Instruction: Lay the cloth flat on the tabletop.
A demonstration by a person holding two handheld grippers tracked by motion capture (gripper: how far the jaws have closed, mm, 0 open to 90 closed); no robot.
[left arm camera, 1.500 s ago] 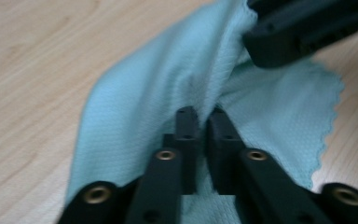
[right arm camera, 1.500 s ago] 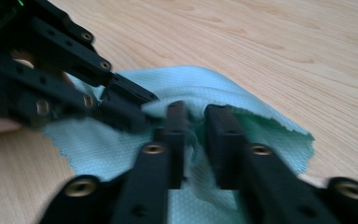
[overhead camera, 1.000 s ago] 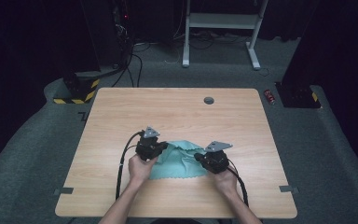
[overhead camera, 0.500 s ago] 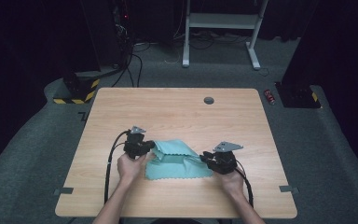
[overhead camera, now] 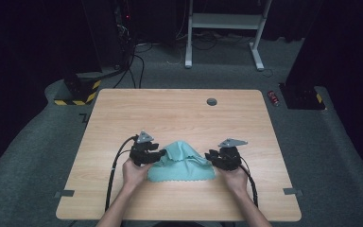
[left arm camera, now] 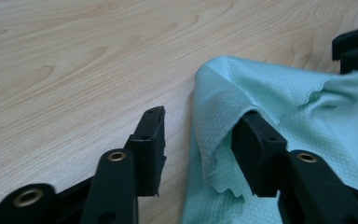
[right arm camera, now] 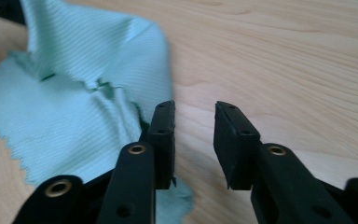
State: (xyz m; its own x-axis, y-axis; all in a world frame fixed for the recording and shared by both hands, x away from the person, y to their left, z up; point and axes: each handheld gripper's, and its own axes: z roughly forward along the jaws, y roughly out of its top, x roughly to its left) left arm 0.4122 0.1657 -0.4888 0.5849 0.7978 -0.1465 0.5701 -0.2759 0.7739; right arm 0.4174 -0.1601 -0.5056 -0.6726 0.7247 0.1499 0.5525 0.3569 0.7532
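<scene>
A teal cloth (overhead camera: 182, 163) lies on the table (overhead camera: 179, 113), toward the near edge, between the two hands. It is folded over on itself, with a raised, rumpled hump along its far side and a flat scalloped hem nearest the person.

The left hand-held gripper (overhead camera: 159, 154) sits at the cloth's left edge. Its jaws have just been opening and stand moderately wide; in the left gripper view one jaw has a fold of cloth draped over its tip, the other stands clear over bare wood, so nothing is clamped.

The right hand-held gripper (overhead camera: 211, 156) sits at the cloth's right edge. Its jaws have likewise just been opening, with bare table between them and the cloth just beside one jaw.

Assessment: one fold appears made and let go. The hump suggests the layers are not lying flat, though the high view is too coarse to be certain. Smoothing, and possibly a further fold, remain.
</scene>
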